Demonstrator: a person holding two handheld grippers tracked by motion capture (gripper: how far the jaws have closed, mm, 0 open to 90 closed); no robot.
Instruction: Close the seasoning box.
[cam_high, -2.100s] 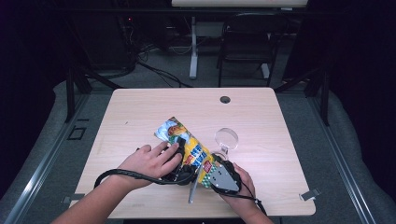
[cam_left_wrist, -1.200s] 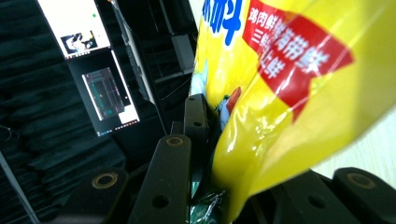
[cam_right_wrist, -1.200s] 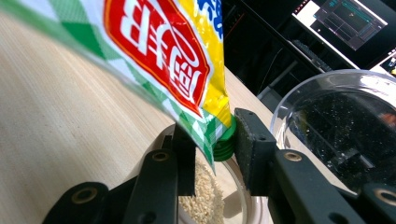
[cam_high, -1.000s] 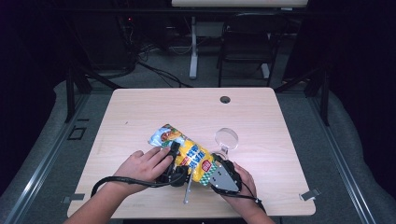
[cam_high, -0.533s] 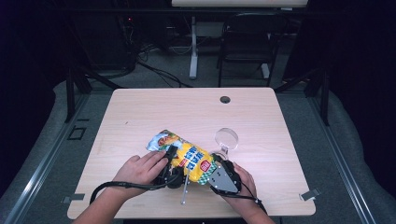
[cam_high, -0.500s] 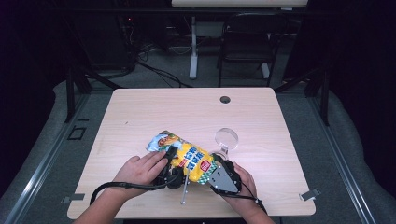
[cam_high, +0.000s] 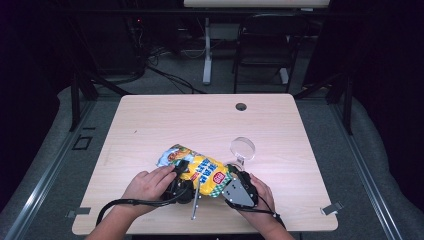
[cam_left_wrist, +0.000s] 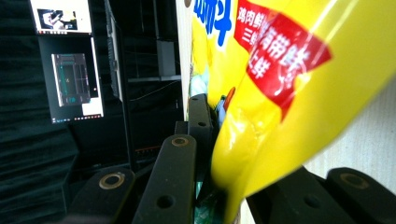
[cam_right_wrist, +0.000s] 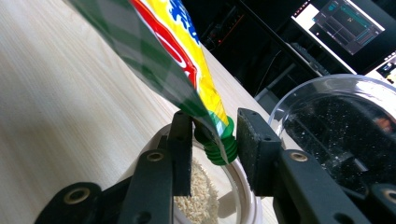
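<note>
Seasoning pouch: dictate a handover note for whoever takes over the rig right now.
Left hand-held gripper: shut on the yellow pouch, jaws just closing further.
Right hand-held gripper: jaws just opening, the pouch's green spout between them, pads seemingly off it.
Done: spout uncapped, over the white bowl, which holds some granules.
Left: probably pour more, then set the pouch down.

The far tabletop (cam_high: 200, 120) lies open; the yellow pouch (cam_high: 197, 167) and clear lid (cam_high: 242, 149) crowd the near middle.
</note>
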